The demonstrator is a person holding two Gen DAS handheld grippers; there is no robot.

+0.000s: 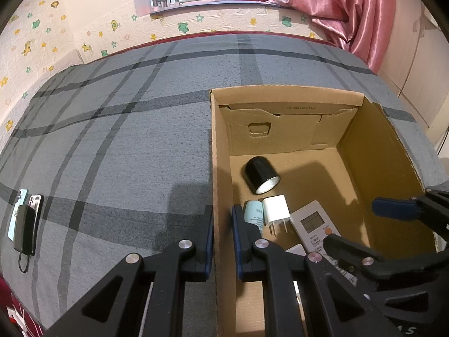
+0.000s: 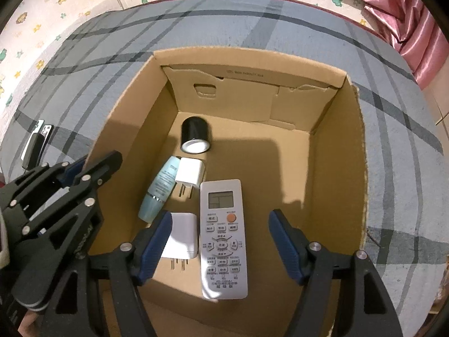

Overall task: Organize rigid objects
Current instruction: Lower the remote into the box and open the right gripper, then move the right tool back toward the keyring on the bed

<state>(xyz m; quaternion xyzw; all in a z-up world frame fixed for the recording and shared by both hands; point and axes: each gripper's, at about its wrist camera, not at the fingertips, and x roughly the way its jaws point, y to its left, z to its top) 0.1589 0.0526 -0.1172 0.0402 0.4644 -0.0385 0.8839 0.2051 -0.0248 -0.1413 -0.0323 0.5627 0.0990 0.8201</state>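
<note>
Your left claw (image 1: pixel 221 236) pinches the corrugated cardboard box (image 1: pixel 213 151) by its left wall. Your right claw (image 2: pixel 220 241) gapes empty over the smooth white remote (image 2: pixel 223 238), apparently lying flat on the box floor on the bed (image 1: pixel 112 140).

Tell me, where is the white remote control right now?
The remote control lies flat on the floor of the cardboard box, near its front, between the open right gripper's fingers, just right of a white charger.

Matt corrugated cardboard box (image 2: pixel 336 168); glossy black cylinder (image 2: pixel 195 132); smooth white plastic remote (image 2: pixel 223 238); coarse woven blanket (image 1: pixel 126 140).
</note>
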